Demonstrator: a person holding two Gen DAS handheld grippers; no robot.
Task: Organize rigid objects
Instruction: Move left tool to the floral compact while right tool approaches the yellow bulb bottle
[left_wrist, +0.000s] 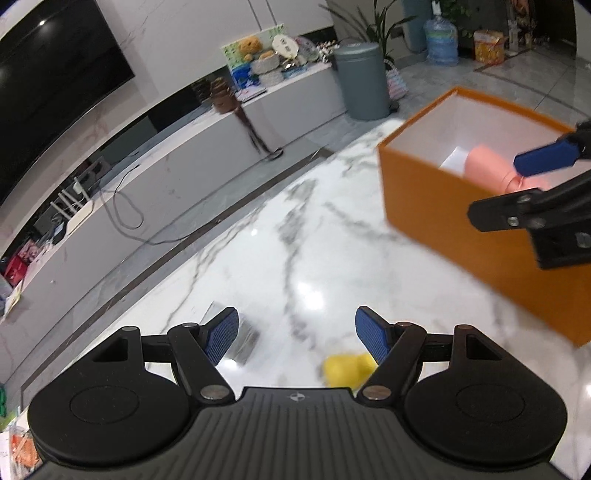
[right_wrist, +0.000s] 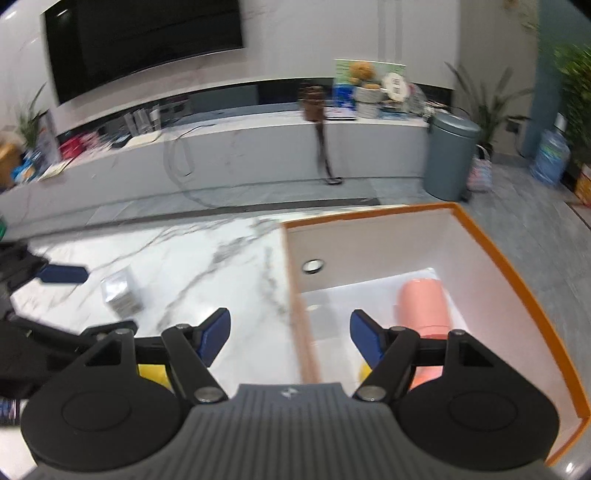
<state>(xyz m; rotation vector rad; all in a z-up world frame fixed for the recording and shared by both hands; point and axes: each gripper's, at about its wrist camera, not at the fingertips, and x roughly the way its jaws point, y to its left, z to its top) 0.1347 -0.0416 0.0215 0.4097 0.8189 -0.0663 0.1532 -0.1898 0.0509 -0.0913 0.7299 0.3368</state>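
Note:
An orange box (left_wrist: 436, 206) with a white inside stands on the marble table (left_wrist: 280, 236); it also shows in the right wrist view (right_wrist: 517, 273). A pink cylinder (right_wrist: 423, 304) lies inside it, also seen in the left wrist view (left_wrist: 487, 166). My right gripper (right_wrist: 290, 332) is open and empty over the box's left wall. My left gripper (left_wrist: 295, 332) is open and empty above the table. A yellow object (left_wrist: 345, 369) lies just under its right finger. A small silver box (right_wrist: 120, 291) lies on the table left of the orange box; it is blurred in the left wrist view (left_wrist: 240, 339).
A long white TV bench (right_wrist: 258, 147) with a black screen (right_wrist: 140, 37) above runs behind the table. A grey bin (right_wrist: 450, 158), potted plants and a water bottle (right_wrist: 550, 157) stand on the floor at the right. A cable (left_wrist: 125, 210) hangs from the bench.

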